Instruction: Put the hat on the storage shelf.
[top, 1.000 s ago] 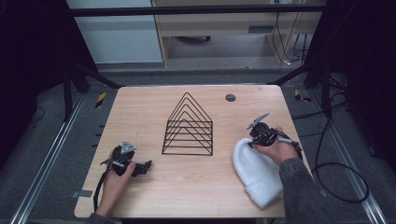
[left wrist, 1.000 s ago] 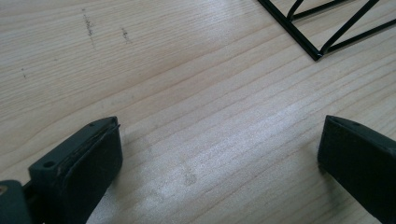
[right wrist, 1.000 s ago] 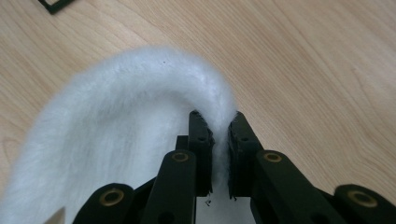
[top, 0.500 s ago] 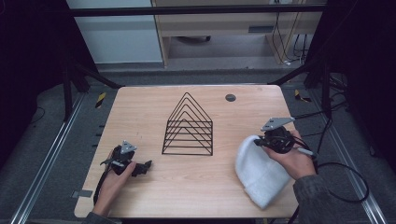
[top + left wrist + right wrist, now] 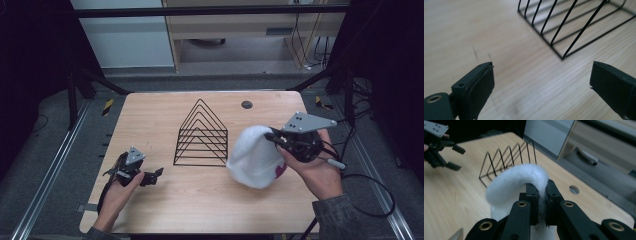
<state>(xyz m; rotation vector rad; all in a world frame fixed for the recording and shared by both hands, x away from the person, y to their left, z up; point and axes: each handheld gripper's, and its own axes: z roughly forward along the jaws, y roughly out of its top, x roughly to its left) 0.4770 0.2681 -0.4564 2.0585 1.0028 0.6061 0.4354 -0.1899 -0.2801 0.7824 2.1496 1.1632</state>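
A white knit hat [image 5: 255, 157] hangs above the table's right side, just right of the black wire rack [image 5: 201, 134]. My right gripper [image 5: 273, 136] is shut on the hat's rim; in the right gripper view its jaws pinch the fuzzy edge [image 5: 511, 182] tightly. My left gripper [image 5: 156, 175] hovers low over the front left of the table, and its jaws have just been closing a little. In the left gripper view they still stand wide apart over bare wood [image 5: 541, 75], with nothing between them. The rack's corner [image 5: 564, 27] lies just ahead of them.
The wooden table [image 5: 150, 115] has a round dark grommet hole [image 5: 246, 104] near its back edge. Black frame bars and cables run along the right side. The right gripper view also catches the left gripper [image 5: 455, 157] beyond the rack [image 5: 506, 157].
The right gripper has lifted the white hat off the table, carrying it up and left toward the rack. The left hand has risen slightly.
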